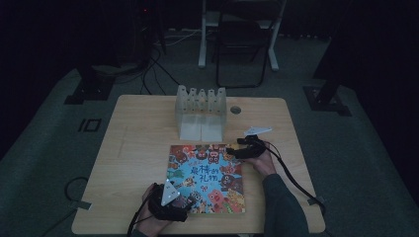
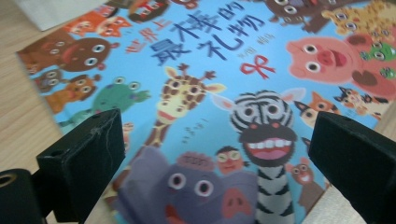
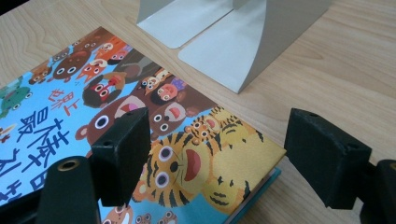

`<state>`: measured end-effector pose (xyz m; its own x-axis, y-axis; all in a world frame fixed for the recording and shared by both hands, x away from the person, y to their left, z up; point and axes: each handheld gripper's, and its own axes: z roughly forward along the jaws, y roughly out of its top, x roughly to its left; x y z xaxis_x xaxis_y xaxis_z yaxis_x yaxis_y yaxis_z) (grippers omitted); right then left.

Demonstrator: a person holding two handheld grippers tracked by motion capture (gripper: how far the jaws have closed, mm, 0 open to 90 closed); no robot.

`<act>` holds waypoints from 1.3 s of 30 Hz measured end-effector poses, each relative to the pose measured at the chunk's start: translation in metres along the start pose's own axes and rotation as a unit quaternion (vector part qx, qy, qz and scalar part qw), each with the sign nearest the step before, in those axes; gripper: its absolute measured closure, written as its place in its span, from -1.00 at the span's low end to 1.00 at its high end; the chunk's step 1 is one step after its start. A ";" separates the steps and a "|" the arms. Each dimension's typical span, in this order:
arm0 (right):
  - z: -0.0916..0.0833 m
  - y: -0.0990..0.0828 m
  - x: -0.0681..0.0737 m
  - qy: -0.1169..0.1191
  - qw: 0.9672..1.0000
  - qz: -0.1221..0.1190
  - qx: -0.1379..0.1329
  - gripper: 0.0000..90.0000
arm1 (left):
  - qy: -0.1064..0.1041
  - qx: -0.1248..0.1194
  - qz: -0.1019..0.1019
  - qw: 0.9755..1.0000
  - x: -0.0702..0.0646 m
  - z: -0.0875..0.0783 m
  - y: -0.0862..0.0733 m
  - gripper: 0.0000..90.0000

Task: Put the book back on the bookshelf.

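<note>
Two open tools, left tool (image 2: 210, 154) and right tool (image 3: 219, 154), flank one picture book (image 1: 207, 177) near one bookend rack (image 1: 201, 112)

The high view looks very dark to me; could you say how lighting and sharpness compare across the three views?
High view: dim and murky, though the book stays legible. Left gripper view: bright, the book's cover softly blurred. Right gripper view: bright and sharper, with the stand crisp.

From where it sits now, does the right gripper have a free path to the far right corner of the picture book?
Probably yes. The right gripper has its jaws open right at that corner of the picture book, which lies flat on the table. The metal bookend stands apart behind it, and nothing lies between.
</note>
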<state>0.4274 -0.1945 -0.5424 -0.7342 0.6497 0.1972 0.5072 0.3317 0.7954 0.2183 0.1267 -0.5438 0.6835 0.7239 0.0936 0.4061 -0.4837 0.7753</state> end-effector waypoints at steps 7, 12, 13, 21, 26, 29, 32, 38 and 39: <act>-0.003 0.011 0.007 0.018 1.000 -0.013 -0.008 -0.34 | -0.008 0.010 0.034 0.999 -0.019 0.009 0.002 -0.95; -0.001 0.011 0.006 0.001 1.000 -0.020 0.003 -0.40 | -0.009 0.012 0.034 0.999 -0.020 0.011 0.000 -0.95; 0.000 0.010 0.005 -0.003 1.000 -0.021 0.006 -0.42 | -0.011 0.013 0.034 0.999 -0.019 0.011 0.000 -0.95; 0.010 -0.001 0.000 -0.018 0.999 -0.017 0.031 -0.53 | -0.013 0.010 0.028 0.999 -0.019 0.011 0.000 -0.95; 0.016 -0.009 -0.004 -0.018 0.999 -0.006 0.042 -0.54 | -0.019 0.010 0.028 0.999 -0.019 0.010 -0.001 -0.94; 0.018 -0.012 -0.005 -0.012 0.999 -0.003 0.044 -0.54 | -0.022 0.010 0.026 0.999 -0.019 0.011 -0.001 -0.93; 0.018 -0.013 -0.005 -0.008 0.999 0.003 0.042 -0.54 | -0.024 0.010 0.028 0.999 -0.020 0.011 -0.001 -0.93; 0.013 -0.012 -0.007 0.010 0.999 0.024 0.023 -0.50 | -0.028 0.011 0.030 0.999 -0.022 0.012 -0.001 -0.93; 0.013 -0.012 -0.007 0.009 0.999 0.023 0.025 -0.49 | -0.030 0.010 0.033 0.999 -0.022 0.012 -0.001 -0.93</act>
<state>0.4324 -0.1947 -0.5606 -0.7173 0.6526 0.2443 0.5626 0.3356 0.7555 0.2097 0.1058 -0.5540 0.7436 0.6601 0.1065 0.3706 -0.5395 0.7561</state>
